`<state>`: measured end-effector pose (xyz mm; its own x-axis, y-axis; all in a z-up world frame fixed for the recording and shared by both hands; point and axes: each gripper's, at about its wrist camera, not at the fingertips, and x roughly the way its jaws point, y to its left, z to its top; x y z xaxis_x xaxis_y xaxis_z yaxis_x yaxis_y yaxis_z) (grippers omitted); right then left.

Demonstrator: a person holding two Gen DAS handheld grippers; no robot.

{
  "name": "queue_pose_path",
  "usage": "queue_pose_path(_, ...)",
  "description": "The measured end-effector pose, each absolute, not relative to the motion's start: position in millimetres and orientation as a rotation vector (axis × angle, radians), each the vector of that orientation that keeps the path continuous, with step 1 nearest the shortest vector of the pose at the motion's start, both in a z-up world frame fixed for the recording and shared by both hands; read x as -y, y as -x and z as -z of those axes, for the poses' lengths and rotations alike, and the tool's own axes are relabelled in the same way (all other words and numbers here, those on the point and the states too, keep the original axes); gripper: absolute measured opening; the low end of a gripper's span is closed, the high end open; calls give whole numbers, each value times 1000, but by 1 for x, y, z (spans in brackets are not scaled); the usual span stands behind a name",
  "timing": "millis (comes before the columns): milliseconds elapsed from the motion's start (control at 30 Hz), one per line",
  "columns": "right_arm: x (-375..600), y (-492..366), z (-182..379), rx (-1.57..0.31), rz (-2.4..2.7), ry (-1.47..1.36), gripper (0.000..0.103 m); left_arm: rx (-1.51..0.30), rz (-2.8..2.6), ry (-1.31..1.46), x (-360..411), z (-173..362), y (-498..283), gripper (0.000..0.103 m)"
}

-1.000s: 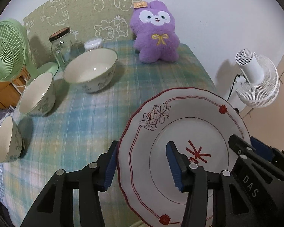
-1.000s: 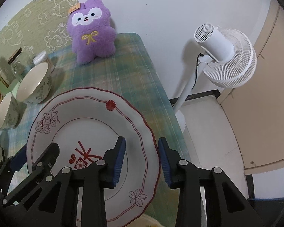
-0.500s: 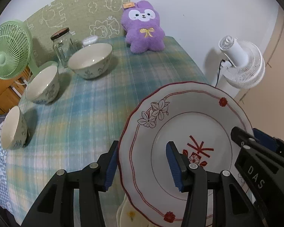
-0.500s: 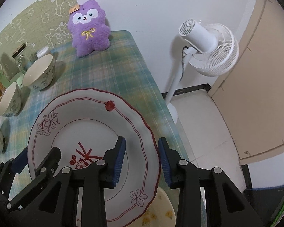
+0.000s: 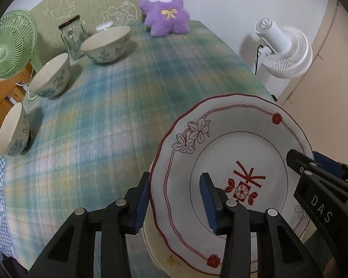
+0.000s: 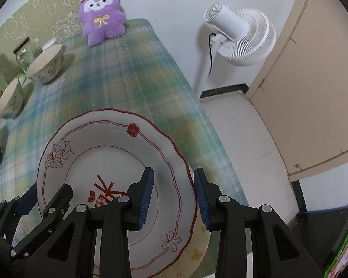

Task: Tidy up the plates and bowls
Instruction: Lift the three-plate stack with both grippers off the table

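Observation:
A white plate with red rim and flower pattern (image 5: 232, 143) (image 6: 99, 143) is held between both grippers, just above a cream plate (image 5: 169, 258) (image 6: 197, 252) lying on the table's near right corner. My left gripper (image 5: 174, 200) straddles the plate's left rim. My right gripper (image 6: 173, 195) straddles its right rim. Three floral bowls stand along the table's left: a large one (image 5: 106, 42), a middle one (image 5: 49, 76) and a small one (image 5: 12, 131).
A purple plush bunny (image 5: 164, 7) sits at the table's far end, with a glass jar (image 5: 73, 36) and a green fan (image 5: 8, 44) at the far left. A white standing fan (image 6: 239, 37) is on the floor right of the table (image 5: 118, 106).
Both grippers have pulled back toward the table's near right corner with the plate. A cream plate has come into view beneath it.

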<state>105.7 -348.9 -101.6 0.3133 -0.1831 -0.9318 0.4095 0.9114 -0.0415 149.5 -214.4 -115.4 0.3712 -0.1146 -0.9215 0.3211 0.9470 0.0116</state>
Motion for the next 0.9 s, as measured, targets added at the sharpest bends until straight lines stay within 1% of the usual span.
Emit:
queue_pose_path(233, 346, -92, 116, -1233, 414, -240, 39, -1133, 299, -267, 216, 117, -136, 39)
queue_pose_path(400, 346, -88, 116, -1233, 438, -228, 39, -1126, 302, -311, 223, 119, -128, 39)
queue_pose_path(767, 335, -91, 120, -1263, 469, -117, 40, -1090, 262, -400, 232, 125, -124, 40)
queue_pose_path(900, 336, -94, 120, -1271, 461, -125, 40, -1100, 268, -404, 233, 125, -125, 43)
